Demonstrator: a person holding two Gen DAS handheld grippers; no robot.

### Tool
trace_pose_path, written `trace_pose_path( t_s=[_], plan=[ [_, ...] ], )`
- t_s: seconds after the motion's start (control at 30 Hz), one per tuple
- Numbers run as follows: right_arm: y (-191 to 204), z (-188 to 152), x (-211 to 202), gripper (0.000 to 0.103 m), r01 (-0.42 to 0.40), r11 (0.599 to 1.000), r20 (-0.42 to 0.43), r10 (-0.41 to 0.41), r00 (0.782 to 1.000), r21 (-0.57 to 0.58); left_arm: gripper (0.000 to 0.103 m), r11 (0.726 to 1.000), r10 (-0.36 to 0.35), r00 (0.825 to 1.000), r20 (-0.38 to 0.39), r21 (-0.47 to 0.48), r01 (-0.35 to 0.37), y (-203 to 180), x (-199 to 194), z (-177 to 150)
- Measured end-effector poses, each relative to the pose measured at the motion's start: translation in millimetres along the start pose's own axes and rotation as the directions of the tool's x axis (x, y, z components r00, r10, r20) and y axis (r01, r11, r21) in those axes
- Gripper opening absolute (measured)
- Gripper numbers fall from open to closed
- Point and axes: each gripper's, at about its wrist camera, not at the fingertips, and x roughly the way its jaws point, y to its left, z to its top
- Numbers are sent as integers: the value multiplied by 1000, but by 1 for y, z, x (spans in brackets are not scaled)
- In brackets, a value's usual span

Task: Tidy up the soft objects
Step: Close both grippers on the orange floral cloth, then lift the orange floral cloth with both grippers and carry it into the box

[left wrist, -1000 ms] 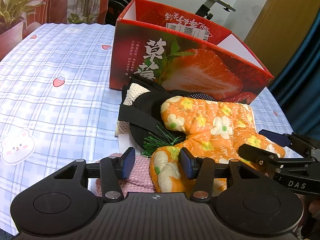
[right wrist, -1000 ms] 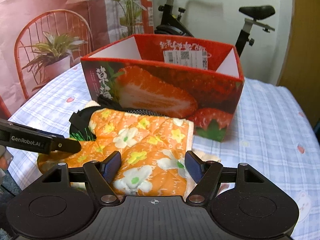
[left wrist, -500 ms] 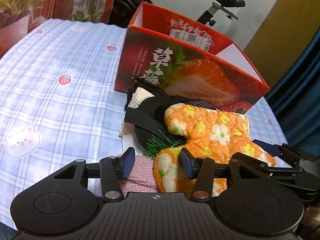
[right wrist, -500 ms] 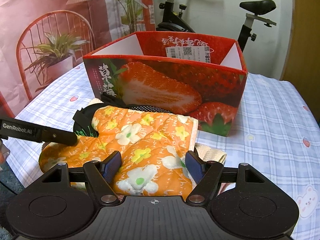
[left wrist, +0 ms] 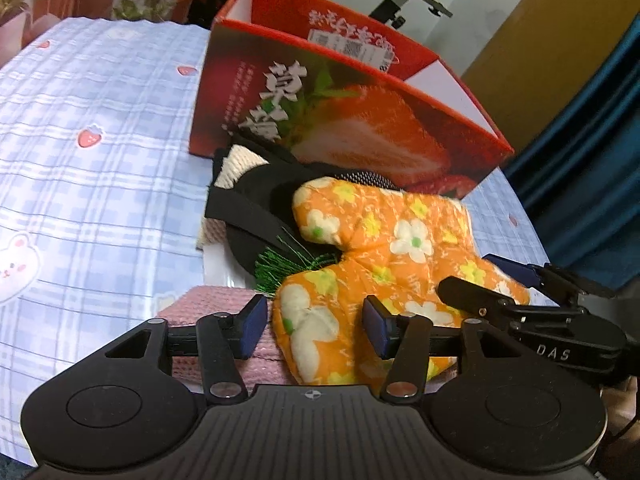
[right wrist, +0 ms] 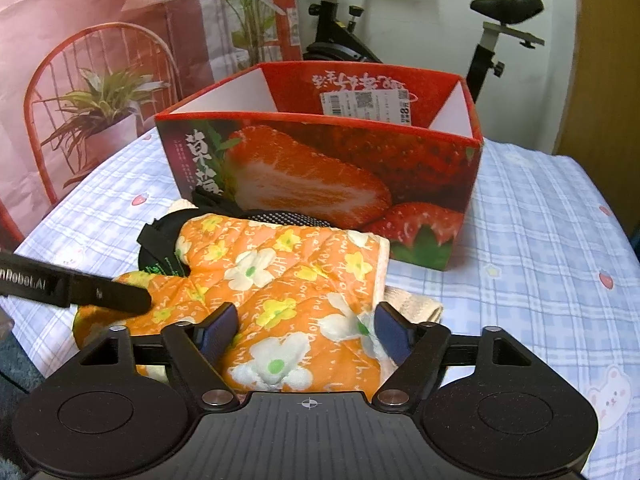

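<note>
step in hand: release of the orange mitt (right wrist: 288, 292), judged from both grippers' jaws, which have just been opening. left gripper (left wrist: 314, 330): half spread, mitt thumb lying between the pads, unpinched. right gripper (right wrist: 306, 332): wide, mitt cuff between the pads, unpinched. the mitt is laid on a pile with a black item (left wrist: 256, 216) and pink cloth (left wrist: 208, 304), before the box (right wrist: 320, 160). next move: a fresh grip and a lift into the box are called for.
</note>
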Motion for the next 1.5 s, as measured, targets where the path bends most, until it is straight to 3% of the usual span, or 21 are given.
trace_pose_path(
  t_s=[0.1,0.23,0.43,0.57,0.77,0.97,1.5],
  plan=[
    [-6,0,3,78,-12,999,-17,13,1000,47,60,1000,-22,1000,-13,-2,22,-1,5,2],
    [-12,1,9,73,-53,992,-40,58,998,114,58,1000,-18,1000,-13,15,18,-8,7,5],
    [-2,9,3,64,-44,998,-16,45,999,54,28,1000,0,1000,11,-3,0,-4,4,11],
    [-1,16,-4,55,-51,998,5,51,999,37,23,1000,7,999,48,2,-7,-3,-4,14],
    [1,27,-12,34,-79,997,33,79,996,13,21,1000,24,994,104,5,-25,-2,-19,19],
    [1,33,-14,22,-112,994,44,112,993,10,21,999,31,992,123,3,-31,-2,-26,24],
    [3,39,-18,14,-138,990,64,138,988,4,21,999,37,988,147,27,-42,-7,-33,25]
  ],
)
